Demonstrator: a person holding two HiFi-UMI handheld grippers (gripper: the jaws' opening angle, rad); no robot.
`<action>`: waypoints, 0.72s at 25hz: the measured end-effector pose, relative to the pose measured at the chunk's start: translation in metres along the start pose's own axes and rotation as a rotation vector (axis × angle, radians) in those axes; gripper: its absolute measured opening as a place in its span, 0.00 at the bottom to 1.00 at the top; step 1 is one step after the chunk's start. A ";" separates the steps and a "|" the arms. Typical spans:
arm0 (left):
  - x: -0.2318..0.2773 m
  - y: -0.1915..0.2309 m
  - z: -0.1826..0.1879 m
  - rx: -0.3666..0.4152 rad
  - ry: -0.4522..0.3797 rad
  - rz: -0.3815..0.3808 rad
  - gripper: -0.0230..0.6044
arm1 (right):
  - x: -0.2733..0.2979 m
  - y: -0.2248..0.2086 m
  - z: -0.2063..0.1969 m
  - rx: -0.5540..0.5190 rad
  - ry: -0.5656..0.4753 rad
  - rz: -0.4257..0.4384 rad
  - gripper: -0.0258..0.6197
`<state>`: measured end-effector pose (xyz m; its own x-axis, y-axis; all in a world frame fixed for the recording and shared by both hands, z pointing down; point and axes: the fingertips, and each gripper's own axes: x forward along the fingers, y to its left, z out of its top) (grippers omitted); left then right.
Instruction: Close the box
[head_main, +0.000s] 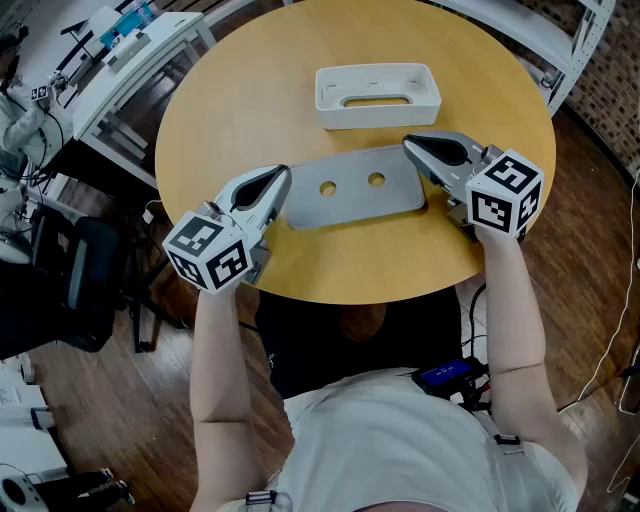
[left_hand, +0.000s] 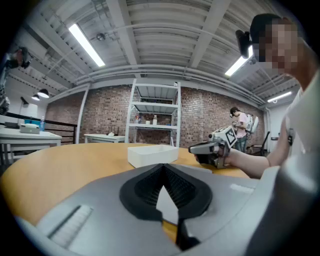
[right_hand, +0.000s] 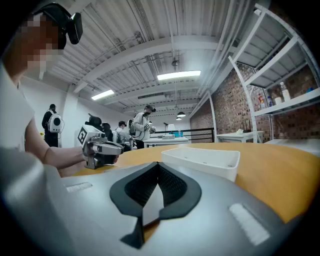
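The left gripper (head_main: 286, 175) is closed on the left short edge of a flat grey plastic lid (head_main: 350, 195). The right gripper (head_main: 409, 144) is clamped on its right end. The lid lies flat on the round yellow wooden table (head_main: 240, 110). Its long axis runs left to right, parallel to the white rectangular plastic box (head_main: 378, 112) just behind it, not touching. The box stands open and shows only its bare floor. Only the head view shows the lid's two round holes. The gripper views show people (right_hand: 142, 122) standing far behind.

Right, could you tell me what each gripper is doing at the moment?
Left gripper: closed, gripping nothing, at the grey lid's left end.
Right gripper: closed, gripping nothing, at the lid's right end.
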<state>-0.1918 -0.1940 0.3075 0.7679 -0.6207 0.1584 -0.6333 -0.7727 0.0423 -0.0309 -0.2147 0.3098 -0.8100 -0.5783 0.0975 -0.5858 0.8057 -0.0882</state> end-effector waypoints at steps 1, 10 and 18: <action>0.001 -0.005 -0.002 0.016 0.012 -0.019 0.04 | -0.001 -0.001 0.000 -0.003 0.006 0.002 0.04; 0.015 -0.039 0.006 0.369 0.197 -0.120 0.04 | -0.010 -0.003 0.004 -0.017 0.021 0.008 0.04; 0.023 -0.058 -0.020 0.765 0.608 -0.223 0.04 | -0.014 -0.001 0.006 -0.020 0.022 0.006 0.04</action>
<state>-0.1395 -0.1602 0.3286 0.5463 -0.4430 0.7109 -0.0844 -0.8735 -0.4794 -0.0194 -0.2086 0.3021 -0.8126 -0.5705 0.1191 -0.5800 0.8117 -0.0688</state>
